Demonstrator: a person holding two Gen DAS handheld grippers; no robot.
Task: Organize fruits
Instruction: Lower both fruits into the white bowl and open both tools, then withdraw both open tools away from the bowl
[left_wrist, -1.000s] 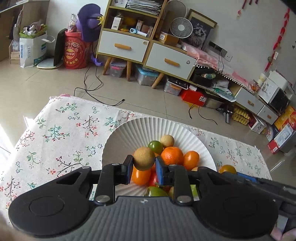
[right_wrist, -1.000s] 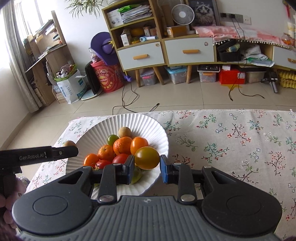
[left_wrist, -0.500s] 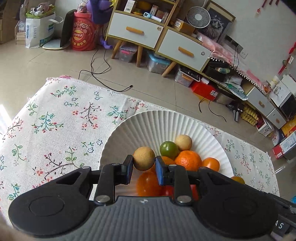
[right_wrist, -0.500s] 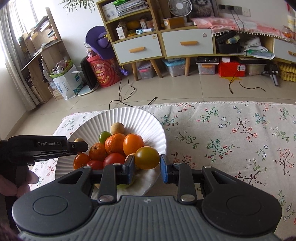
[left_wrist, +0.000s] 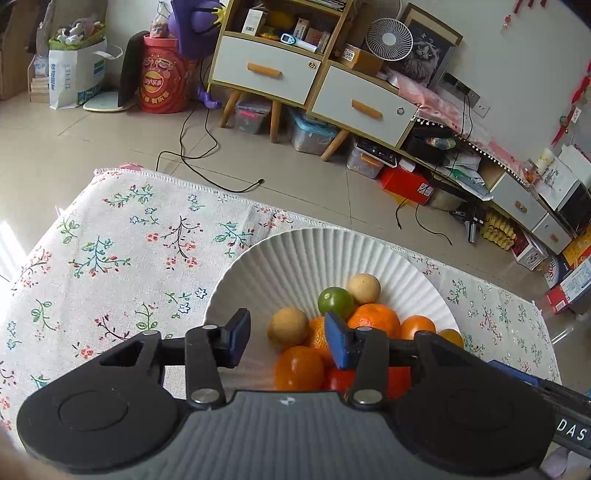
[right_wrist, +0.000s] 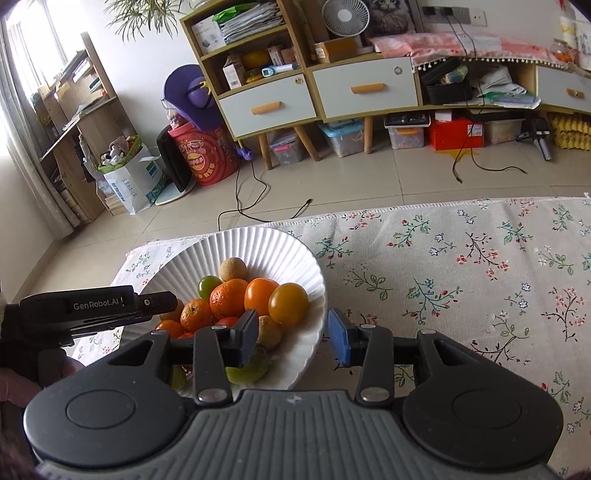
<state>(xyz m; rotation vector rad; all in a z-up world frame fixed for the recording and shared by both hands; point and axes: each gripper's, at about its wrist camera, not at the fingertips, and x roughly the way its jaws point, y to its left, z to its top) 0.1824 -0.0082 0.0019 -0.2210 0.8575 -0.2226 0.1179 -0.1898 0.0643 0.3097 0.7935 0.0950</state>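
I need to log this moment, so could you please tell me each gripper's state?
Left gripper: jaws just opened, round tan fruit released between them.
Right gripper: jaws just opened, yellow-orange tomato released.

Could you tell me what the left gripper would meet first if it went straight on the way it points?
Probably the tan round fruit lying between the open left gripper's pads, on the white plate.

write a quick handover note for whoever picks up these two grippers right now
Left gripper: jaws just opened, tan round fruit released onto the pile.
Right gripper: jaws just opened, yellow-orange tomato let go, resting on the pile.
All visible fruit sits in the white ribbed plate on the floral tablecloth.
Done: both fruits dropped.
Left: pull both grippers back; check for any fruit out of view.
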